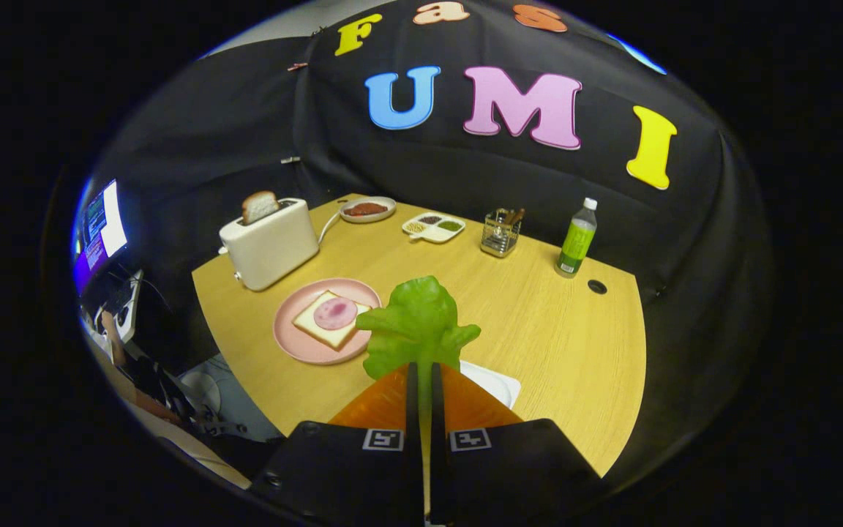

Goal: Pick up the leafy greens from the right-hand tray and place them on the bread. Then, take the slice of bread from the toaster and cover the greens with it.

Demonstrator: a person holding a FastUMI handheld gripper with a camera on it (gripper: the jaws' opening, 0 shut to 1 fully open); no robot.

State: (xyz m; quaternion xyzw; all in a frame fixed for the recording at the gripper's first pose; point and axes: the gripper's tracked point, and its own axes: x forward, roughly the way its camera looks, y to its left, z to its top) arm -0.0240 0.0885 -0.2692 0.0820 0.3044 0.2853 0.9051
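My jaws are closed on the stem of the leafy greens point(417, 322), both fingers point(413, 395) pressing it, and the leaf stands upright above the desk point(553, 329). Just beside the leaf, the pink plate point(297, 344) carries a bread slice point(315, 320) topped with a round of ham point(335, 313). Beyond the plate, the toaster point(269, 247) holds a second slice of bread point(259, 206). A white tray point(495, 382) lies below my fingers.
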